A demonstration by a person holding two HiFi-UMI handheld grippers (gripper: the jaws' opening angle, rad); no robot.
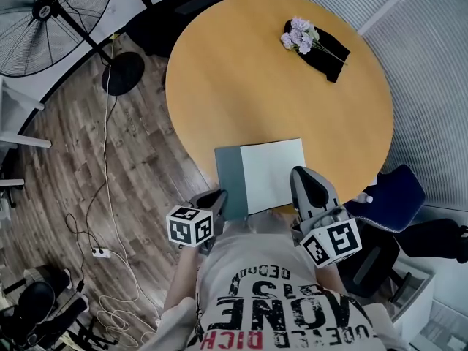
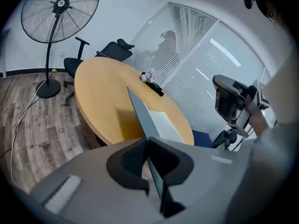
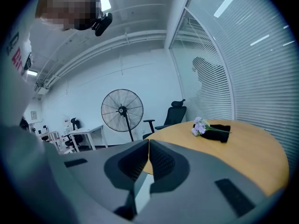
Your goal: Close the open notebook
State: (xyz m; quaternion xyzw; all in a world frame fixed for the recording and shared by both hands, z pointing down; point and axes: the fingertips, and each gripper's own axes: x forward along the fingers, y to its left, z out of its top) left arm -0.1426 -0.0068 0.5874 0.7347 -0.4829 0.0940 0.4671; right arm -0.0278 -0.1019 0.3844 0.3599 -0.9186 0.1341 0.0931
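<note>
Left gripper (image 2: 147,139) clamps notebook (image 1: 274,170) cover | flowers (image 1: 300,35) far across table (image 1: 234,72)

The left gripper (image 1: 213,200) reaches forward and down from the left forearm (image 1: 178,292) on the person's left. Its jaws are pinched together on the thin grey cover (image 2: 140,112), which runs edge-on between the pads and stands raised at a slant. The right gripper (image 1: 308,183) is on the person's right, pointing forward and only slightly down, with its jaws closed tip to tip. Both grippers are held close in front of the torso (image 1: 270,287), well apart from each other, each with its jaws pointing away from the body.
</note>
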